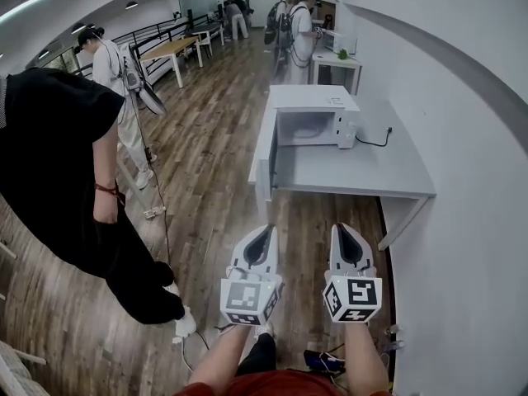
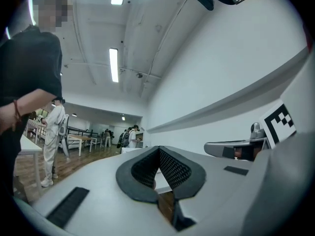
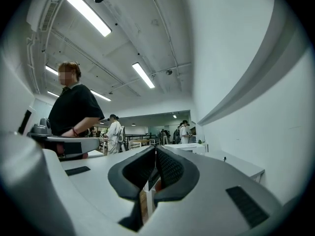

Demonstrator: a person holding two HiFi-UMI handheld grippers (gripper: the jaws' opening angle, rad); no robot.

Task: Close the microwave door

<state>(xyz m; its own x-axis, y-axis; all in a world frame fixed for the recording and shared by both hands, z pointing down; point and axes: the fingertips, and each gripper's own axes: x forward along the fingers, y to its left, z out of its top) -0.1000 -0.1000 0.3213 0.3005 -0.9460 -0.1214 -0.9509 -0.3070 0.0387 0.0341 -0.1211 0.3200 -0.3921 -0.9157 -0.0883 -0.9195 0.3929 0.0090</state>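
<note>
A white microwave point(image 1: 309, 110) stands on the grey table point(image 1: 379, 176) ahead, against the right wall. Its door point(image 1: 263, 162) hangs wide open to the left, past the table's edge, and the cavity point(image 1: 307, 127) shows. Both grippers are held low in the head view, well short of the table and side by side. The left gripper point(image 1: 266, 231) is shut and holds nothing; its pads point(image 2: 167, 167) meet at the tip. Shut and empty as well is the right gripper point(image 1: 342, 228), with nothing between its pads point(image 3: 166, 167).
A person in black point(image 1: 49, 163) stands close on the left. Farther back stand a person in white point(image 1: 111, 68) and a group point(image 1: 295, 23) near more tables. A black cable point(image 1: 375, 141) lies on the table. The white wall point(image 1: 462, 139) runs along the right.
</note>
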